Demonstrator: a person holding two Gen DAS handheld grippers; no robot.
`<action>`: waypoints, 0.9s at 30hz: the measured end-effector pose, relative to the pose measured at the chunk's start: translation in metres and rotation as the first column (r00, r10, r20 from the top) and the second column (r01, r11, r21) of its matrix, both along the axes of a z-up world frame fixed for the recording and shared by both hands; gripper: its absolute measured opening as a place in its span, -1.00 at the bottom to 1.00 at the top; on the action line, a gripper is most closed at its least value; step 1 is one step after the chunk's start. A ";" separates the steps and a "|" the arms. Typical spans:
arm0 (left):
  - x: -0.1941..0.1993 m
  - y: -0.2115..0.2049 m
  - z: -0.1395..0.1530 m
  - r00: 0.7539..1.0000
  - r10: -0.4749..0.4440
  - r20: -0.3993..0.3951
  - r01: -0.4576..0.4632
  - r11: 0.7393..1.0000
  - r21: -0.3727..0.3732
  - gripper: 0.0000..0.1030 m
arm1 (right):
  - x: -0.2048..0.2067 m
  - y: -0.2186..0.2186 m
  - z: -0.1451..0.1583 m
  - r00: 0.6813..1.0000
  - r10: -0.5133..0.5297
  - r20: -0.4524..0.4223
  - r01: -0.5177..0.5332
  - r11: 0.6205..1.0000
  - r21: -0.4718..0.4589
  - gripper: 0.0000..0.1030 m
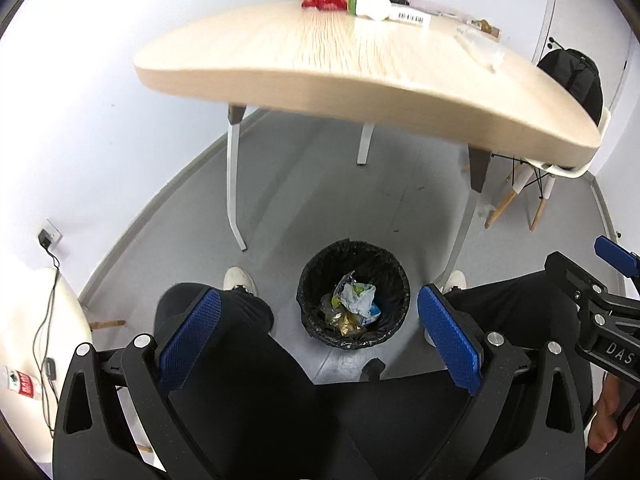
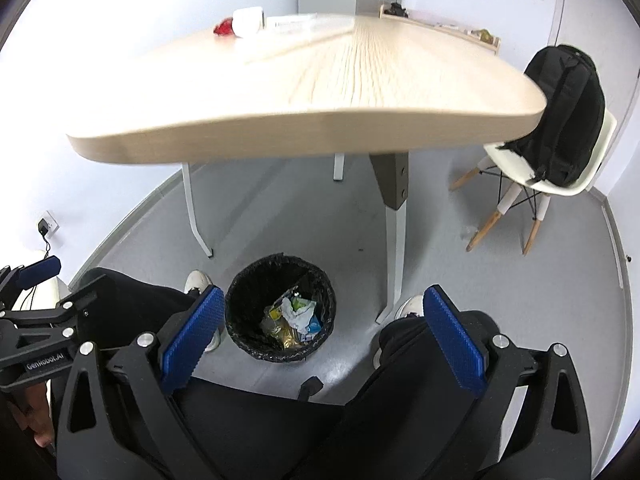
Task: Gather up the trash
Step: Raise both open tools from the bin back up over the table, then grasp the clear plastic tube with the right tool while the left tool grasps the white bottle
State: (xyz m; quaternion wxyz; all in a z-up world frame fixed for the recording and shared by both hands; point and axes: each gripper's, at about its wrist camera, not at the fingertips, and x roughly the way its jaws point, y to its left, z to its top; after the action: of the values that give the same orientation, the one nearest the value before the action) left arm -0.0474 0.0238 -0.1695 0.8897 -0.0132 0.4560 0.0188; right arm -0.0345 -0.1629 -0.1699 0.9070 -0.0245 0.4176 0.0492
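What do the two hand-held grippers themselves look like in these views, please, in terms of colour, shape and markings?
Each hand-held gripper has a matte black frame with triangular cut-outs and silver round bolts. The left hand-held gripper and right hand-held gripper each carry two flat fingers faced with blue knurled pads. White lettering reads "GenRobot.AI" on the left one's side; the right one shows "DAS".

"GenRobot.AI" on left gripper (image 2: 38,268)

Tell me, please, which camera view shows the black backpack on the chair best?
The right wrist view: the black backpack appears whole, upright on the white chair. In the left wrist view the backpack sits at the picture's edge, and the wooden table hides its lower part.
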 end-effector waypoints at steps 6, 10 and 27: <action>-0.007 -0.001 0.031 0.999 -0.006 0.051 0.006 1.000 0.012 0.89 | -0.012 -0.001 0.029 1.000 0.008 0.026 -0.008 1.000 0.005 0.85; -0.009 -0.001 0.050 0.997 -0.004 0.082 0.001 0.999 0.032 0.89 | -0.017 -0.001 0.050 0.998 0.015 0.053 -0.016 1.000 0.009 0.85; 0.066 0.003 0.120 0.985 0.018 0.172 -0.017 1.000 -0.006 0.89 | 0.060 -0.004 0.124 0.988 -0.022 0.151 0.019 1.000 0.024 0.85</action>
State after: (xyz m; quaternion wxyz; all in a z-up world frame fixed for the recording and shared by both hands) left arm 0.0185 0.0267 -0.0498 0.9254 -0.0209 0.3775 0.0245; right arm 0.0251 -0.1673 -0.0463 0.9367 -0.0136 0.3473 0.0427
